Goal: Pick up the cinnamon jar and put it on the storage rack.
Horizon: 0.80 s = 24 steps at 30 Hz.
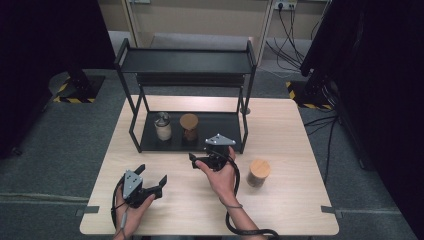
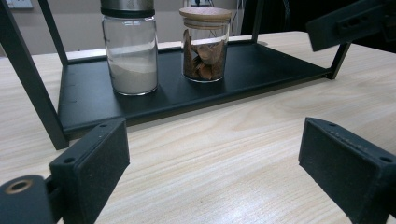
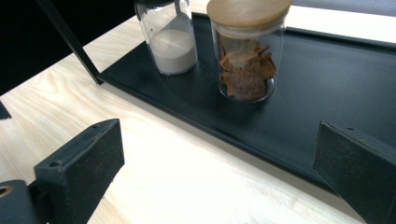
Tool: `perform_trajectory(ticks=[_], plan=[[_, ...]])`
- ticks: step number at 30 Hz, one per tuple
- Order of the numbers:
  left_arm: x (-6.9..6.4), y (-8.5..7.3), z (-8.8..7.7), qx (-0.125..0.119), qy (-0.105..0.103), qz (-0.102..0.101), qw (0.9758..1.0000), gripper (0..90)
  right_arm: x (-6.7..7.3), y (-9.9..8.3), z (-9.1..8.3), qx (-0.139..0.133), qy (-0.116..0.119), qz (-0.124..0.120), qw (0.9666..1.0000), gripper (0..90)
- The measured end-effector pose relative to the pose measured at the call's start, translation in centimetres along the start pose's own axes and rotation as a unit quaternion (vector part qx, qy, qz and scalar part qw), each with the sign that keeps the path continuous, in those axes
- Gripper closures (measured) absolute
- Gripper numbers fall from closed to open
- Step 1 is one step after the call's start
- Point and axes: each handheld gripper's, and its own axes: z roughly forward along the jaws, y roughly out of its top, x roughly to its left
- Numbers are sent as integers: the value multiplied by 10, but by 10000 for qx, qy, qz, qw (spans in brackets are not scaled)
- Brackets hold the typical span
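Note:
A black two-tier rack stands at the back of the wooden table. Its lower tray holds a metal-lidded glass jar of white powder and, to its right, a wooden-lidded jar of brown pieces. My left gripper hovers open near the front left, aimed at the tray, holding nothing. My right gripper is open just in front of the tray, empty. In the left gripper view the powder jar and brown jar stand beyond my open left gripper. The right gripper view has my right gripper open below the brown jar and the powder jar.
A third jar with a wooden lid stands alone on the table at the right, beside my right hand. The rack's upper shelf overhangs the tray, and its posts frame the opening. Bare wood lies between the grippers and the front edge.

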Motion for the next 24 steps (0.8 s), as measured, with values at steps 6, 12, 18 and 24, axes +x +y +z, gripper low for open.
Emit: perform_trajectory(ticks=[6,12,18,24], plan=[[0,0,0,-2,-1,-8,10000,80,-5,-6,-7,13,-57,-29,10000,26],[0,0,0,-16,4,-14,10000,80,-6,-10,-14,107,-54,-79,9999,38],[0,0,0,-9,9,-8,10000,80,-9,-16,-23,158,-94,-134,9997,39],[0,0,0,-15,12,-11,10000,80,-10,-21,-32,122,-100,-120,9998,39]])
